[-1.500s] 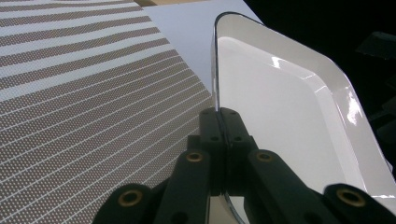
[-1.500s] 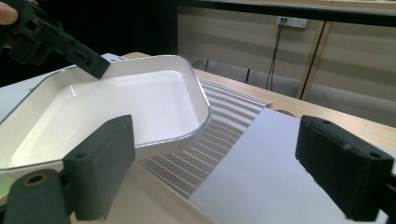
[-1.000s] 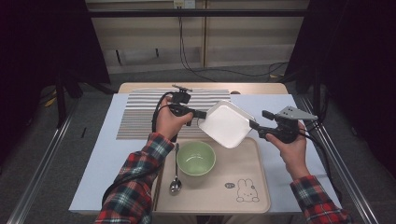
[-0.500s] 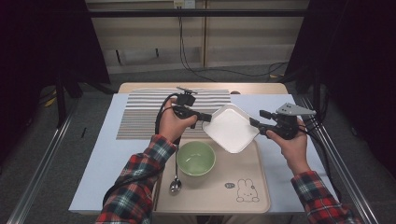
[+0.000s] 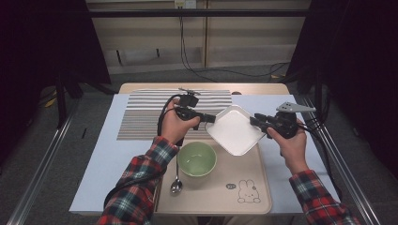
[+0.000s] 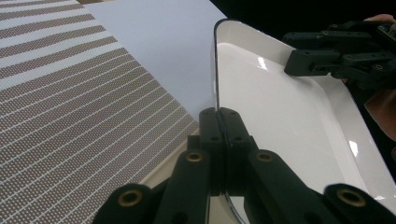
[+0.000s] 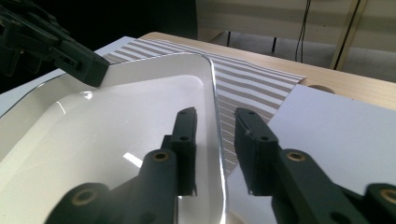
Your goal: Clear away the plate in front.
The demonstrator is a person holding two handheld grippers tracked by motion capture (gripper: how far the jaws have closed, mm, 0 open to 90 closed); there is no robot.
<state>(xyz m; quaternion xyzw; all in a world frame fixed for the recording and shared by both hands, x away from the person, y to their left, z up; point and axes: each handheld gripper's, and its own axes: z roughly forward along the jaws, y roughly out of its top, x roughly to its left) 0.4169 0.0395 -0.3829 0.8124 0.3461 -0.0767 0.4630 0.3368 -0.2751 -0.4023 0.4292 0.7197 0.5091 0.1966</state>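
Dark room w/ pale wall panels behind; wood table [image 5: 141,87] covered by pale blue sheet [image 5: 112,159], striped woven mat [image 5: 145,112] at far side, beige tray [image 5: 253,187] w/ rabbit print at near edge.

Plate [image 5: 234,130]: white, glossy, squarish w/ rounded corners and raised rim. Held off the surface over tray's far right corner, turned diamond-wise, one diagonal running L–R between the grippers, tilted.

L gripper [image 5: 210,118]: black jaws clamped tight on plate's left rim; pads meet over the edge in left gripper view [image 6: 223,122]. L hand wrapped round the body, forearm in plaid sleeve coming up across tray's left side.

R gripper [image 5: 255,121]: jaws straddle the right rim, one inside the plate, one outside [image 7: 215,140]; just been closing, gap still visible each side, not yet pinching. R hand grips body from below, wrist bent inward.

Green bowl [image 5: 197,159], round, matte, sits on tray near L forearm; metal spoon [image 5: 176,180] lies beside it, bowl-end toward person.
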